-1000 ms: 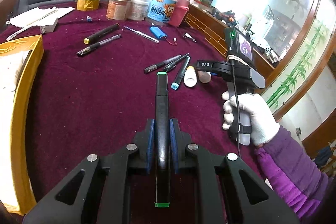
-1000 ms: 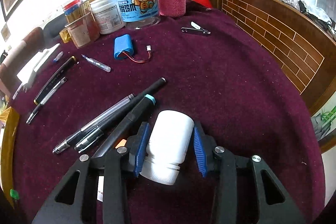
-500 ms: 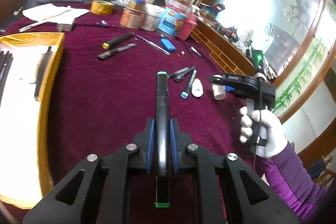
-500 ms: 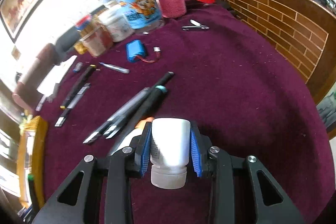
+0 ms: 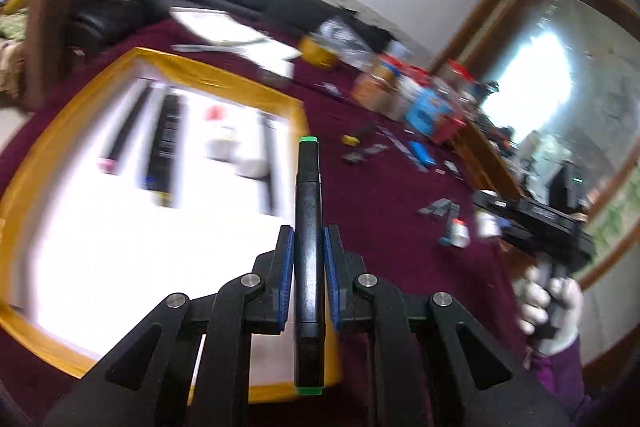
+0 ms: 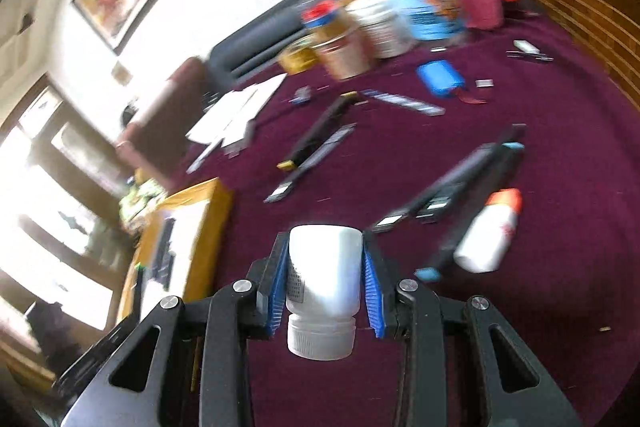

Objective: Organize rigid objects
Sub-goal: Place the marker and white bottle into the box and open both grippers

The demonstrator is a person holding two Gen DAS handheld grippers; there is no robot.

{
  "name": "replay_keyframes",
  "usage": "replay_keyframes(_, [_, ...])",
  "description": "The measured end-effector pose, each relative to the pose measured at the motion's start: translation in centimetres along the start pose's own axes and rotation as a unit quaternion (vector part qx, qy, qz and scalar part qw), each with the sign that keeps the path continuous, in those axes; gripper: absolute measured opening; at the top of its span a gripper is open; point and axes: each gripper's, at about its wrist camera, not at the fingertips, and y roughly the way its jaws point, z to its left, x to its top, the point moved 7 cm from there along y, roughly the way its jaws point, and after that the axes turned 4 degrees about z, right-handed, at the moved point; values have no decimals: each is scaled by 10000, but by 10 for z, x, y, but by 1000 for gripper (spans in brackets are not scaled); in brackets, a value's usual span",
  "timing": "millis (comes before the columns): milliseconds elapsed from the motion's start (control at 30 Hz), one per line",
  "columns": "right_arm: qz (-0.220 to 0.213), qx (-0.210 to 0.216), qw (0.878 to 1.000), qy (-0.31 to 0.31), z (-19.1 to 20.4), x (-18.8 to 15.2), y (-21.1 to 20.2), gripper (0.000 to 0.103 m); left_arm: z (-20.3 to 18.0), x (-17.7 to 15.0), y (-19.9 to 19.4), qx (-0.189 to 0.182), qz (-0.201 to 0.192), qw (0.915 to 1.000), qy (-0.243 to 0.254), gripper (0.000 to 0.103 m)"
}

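My left gripper (image 5: 308, 259) is shut on a black marker with green ends (image 5: 307, 211) and holds it above the right edge of a gold-rimmed white tray (image 5: 224, 83). The tray holds several pens and a small white bottle, all blurred. My right gripper (image 6: 324, 279) is shut on a white pill bottle (image 6: 323, 279), cap toward the camera, held above the maroon tablecloth (image 6: 540, 187). The right gripper also shows in the left wrist view (image 5: 532, 219) at the right, in a white-gloved hand. The tray shows at the left of the right wrist view (image 6: 208, 199).
Loose on the cloth lie several pens (image 6: 460, 183), a white glue bottle with an orange cap (image 6: 488, 231), a yellow-tipped black marker (image 6: 320, 131) and a blue battery pack (image 6: 440, 77). Jars and tubs (image 6: 400, 15) stand at the back, and papers (image 6: 236, 111) lie at the back left.
Both grippers have swung left toward the tray with their loads. The left gripper now hangs over the tray's right edge. The right gripper has lifted away from the pens.
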Motion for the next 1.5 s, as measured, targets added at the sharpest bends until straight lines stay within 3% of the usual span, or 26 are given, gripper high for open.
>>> replay_keyframes(267, [727, 725, 9931, -567, 105, -25, 57, 30, 90, 23, -15, 1099, 47, 9932, -379, 12])
replay_keyframes(467, [1291, 1071, 9803, -1045, 181, -57, 104, 30, 142, 24, -8, 1694, 390, 9828, -617, 12])
replay_keyframes(700, [1909, 1133, 9649, -1405, 243, -101, 155, 31, 153, 24, 9, 1894, 630, 9787, -480, 13])
replay_keyframes(1000, [2377, 1072, 9543, -1458, 272, -131, 200, 31, 154, 25, 9, 1758, 651, 9810, -509, 13])
replay_keyframes(1100, [2456, 1067, 9527, -1434, 273, -131, 207, 31, 151, 27, -9, 1696, 490, 9828, -537, 24])
replay_keyframes(1167, [2490, 1039, 9520, -1446, 276, -133, 212, 31, 151, 29, -24, 1779, 299, 9821, -537, 37])
replay_keyframes(1333, [2481, 848, 9512, -1630, 279, -136, 213, 31, 156, 26, -66, 1596, -245, 9838, -783, 51])
replay_keyframes(1500, [2366, 601, 9517, -1862, 287, -138, 212, 31, 168, 20, -96, 1658, -628, 9783, -1069, 51])
